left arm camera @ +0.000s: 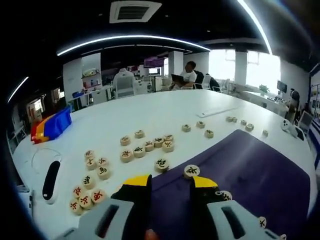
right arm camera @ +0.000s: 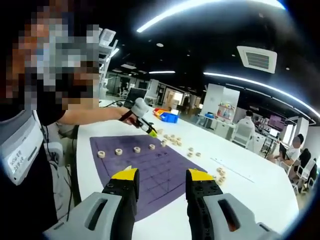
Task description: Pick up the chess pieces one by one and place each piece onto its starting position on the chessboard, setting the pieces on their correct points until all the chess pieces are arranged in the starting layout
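Observation:
My left gripper [left arm camera: 170, 182] hangs open over the near edge of the purple chessboard mat [left arm camera: 250, 170], with nothing between its yellow-tipped jaws. Round wooden chess pieces lie just beyond it: one [left arm camera: 191, 171] on the mat's edge, another [left arm camera: 161, 164] on the white table. Loose pieces form a cluster [left arm camera: 145, 145] in the middle and a second cluster [left arm camera: 90, 185] at the left. My right gripper [right arm camera: 162, 176] is open and empty above the mat [right arm camera: 145, 165]. A row of several pieces [right arm camera: 119, 151] stands along the mat's far side. The left gripper [right arm camera: 151, 132] is held by a hand over the mat's far edge.
Blue, red and yellow bins [left arm camera: 52, 125] sit at the table's left end. A black-and-white device [left arm camera: 50, 180] lies near the left cluster. More pieces [left arm camera: 240, 121] lie far right. A person [right arm camera: 30, 140] stands beside the table; others sit at desks behind.

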A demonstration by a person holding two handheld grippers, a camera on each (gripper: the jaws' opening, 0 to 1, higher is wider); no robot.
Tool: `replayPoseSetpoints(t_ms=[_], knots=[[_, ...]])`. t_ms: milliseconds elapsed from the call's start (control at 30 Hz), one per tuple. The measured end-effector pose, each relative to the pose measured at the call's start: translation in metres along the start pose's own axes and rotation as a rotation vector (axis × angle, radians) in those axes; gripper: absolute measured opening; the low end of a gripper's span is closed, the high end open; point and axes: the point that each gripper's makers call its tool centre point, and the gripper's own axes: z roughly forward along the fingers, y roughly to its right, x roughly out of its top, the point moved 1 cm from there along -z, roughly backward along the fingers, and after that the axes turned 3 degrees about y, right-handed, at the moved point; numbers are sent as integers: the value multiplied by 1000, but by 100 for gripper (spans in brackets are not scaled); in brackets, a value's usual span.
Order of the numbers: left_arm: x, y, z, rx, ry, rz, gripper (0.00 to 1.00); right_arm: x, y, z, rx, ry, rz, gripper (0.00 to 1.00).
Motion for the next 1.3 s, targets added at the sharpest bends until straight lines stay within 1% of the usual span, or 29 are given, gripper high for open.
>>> replayPoseSetpoints(t_ms=[100,433,567,700,867,1000,1100,1167,1233,1300], knots=[[1,3,0,-6,-1,13,32,0,0,0,0,-1,0,38],[-3,-6,-5,18,-12,8,32,0,0,0,2,-1,-1,38],[-7,-12,-5,31,-22,3,32,1,0,1,3,-1,-1,38],[-7,-10,-5,27,-21,-3,32,0,-1,2,7,-4,-1,38],[-2,-8,1,21,-12,-5,32,-2,-2,4,12,-8,1,38],[-3,-8,9,26,-25,-3,32,-2,-1,5,9,-9,2,38],[1,-4,17,19,-24,-10,32,-3,-1,4,10,-8,2,38],[2,-3,24,14,-36,2,32,-4,-1,5,11,-10,4,38],[1,-6,31,26,-49,9,32,-4,-1,5,10,-11,4,38],[0,-10,38,36,-53,-10,32,-4,-2,5,14,-10,2,38]])
